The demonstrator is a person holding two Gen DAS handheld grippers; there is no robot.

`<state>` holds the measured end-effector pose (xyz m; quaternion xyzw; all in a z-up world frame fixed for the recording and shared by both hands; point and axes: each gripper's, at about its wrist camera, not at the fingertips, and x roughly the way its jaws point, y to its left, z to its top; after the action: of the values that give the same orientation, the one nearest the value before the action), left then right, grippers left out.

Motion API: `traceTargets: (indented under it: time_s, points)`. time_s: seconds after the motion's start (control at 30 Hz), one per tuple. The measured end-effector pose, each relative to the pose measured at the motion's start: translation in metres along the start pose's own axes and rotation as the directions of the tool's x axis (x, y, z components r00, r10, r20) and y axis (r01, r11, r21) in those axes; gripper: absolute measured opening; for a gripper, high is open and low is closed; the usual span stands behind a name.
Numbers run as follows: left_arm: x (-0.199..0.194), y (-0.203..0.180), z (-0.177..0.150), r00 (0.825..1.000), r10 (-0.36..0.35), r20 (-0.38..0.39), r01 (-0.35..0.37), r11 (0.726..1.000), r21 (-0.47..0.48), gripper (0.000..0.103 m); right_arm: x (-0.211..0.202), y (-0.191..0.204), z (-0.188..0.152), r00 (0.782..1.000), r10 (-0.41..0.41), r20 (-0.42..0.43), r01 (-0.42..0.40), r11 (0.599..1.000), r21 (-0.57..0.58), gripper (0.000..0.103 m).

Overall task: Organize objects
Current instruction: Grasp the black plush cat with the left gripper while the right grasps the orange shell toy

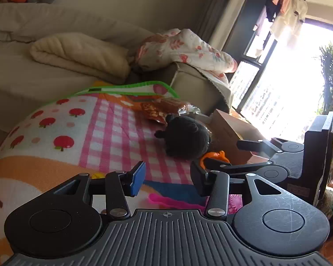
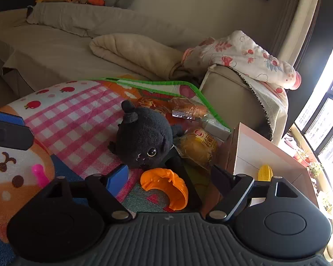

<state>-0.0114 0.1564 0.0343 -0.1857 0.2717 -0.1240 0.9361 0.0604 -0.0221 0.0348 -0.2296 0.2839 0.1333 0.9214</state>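
Right gripper (image 2: 169,180): jaws apart, nothing pinched; orange pumpkin-shaped plastic piece (image 2: 165,186) lies between them on the mat, no pad pressing it that I can see. Black plush toy (image 2: 144,139) just past the jaw tips, on its side, eye facing the camera. Wrapped yellow bun (image 2: 196,148) touching the plush on its right; more orange snack packets (image 2: 184,108) behind it. Cardboard box (image 2: 266,153) to the right of the jaws, yellow corn toy (image 2: 265,173) inside.

Left gripper (image 1: 166,178): jaws apart, empty; blue patch of the play mat (image 1: 113,128) and a pink plastic toy (image 1: 166,200) under the gap. Plush (image 1: 185,139) well ahead of these jaws, slightly right. Right gripper (image 1: 219,153) seen side-on just beside the left's right jaw, orange piece (image 1: 214,156) at its tips.

Both grippers angled downward over the mat. Sofa (image 2: 55,44) behind, folded cream blanket (image 2: 135,53) and floral quilt (image 2: 244,55) on it.
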Motion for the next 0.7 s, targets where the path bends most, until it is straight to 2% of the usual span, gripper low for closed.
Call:
traceTargets:
  time_s: [0.03,0.07,0.17,0.3,0.4,0.5,0.57,0.63,0.7]
  points:
    - [0.002,0.003,0.001,1.0,0.007,-0.011,-0.007,1.0,-0.013,0.049,0.01,0.002,0.002,0.999,-0.003,-0.033,0.002,1.0,-0.004,0.066]
    - [0.005,0.006,0.001,1.0,0.016,-0.023,-0.017,1.0,-0.02,0.049,0.018,0.004,0.004,0.998,-0.004,-0.066,0.004,1.0,-0.008,0.049]
    - [0.01,0.005,0.001,0.999,0.016,-0.047,-0.015,1.0,0.013,0.049,0.016,0.005,0.002,0.998,-0.013,-0.068,0.013,1.0,-0.007,0.049]
    - [0.02,-0.006,0.01,0.999,-0.017,-0.037,0.018,1.0,0.021,0.049,-0.024,-0.006,-0.017,1.0,-0.008,-0.005,0.008,1.0,0.017,0.049]
    - [0.033,-0.02,0.025,0.998,-0.058,-0.013,0.058,0.998,-0.002,0.049,-0.054,-0.021,-0.038,1.0,-0.02,0.012,0.019,0.998,0.065,0.049]
    - [0.053,-0.036,0.045,0.996,-0.085,0.025,0.086,0.996,-0.032,0.049,-0.074,-0.039,-0.064,0.996,-0.09,0.007,0.089,0.99,0.113,0.049]
    - [0.073,-0.044,0.058,0.998,-0.057,0.021,0.058,0.997,-0.049,0.049,-0.084,-0.051,-0.081,0.992,-0.126,-0.006,0.125,0.981,0.147,0.049]
    - [0.094,-0.05,0.066,1.0,-0.01,-0.008,0.01,0.998,-0.055,0.049,-0.091,-0.062,-0.096,0.992,-0.128,-0.022,0.129,0.973,0.192,0.049]
    - [0.116,-0.058,0.068,0.996,0.071,-0.056,-0.072,0.997,-0.022,0.049,-0.094,-0.069,-0.11,0.993,-0.116,-0.03,0.119,0.965,0.232,0.049]
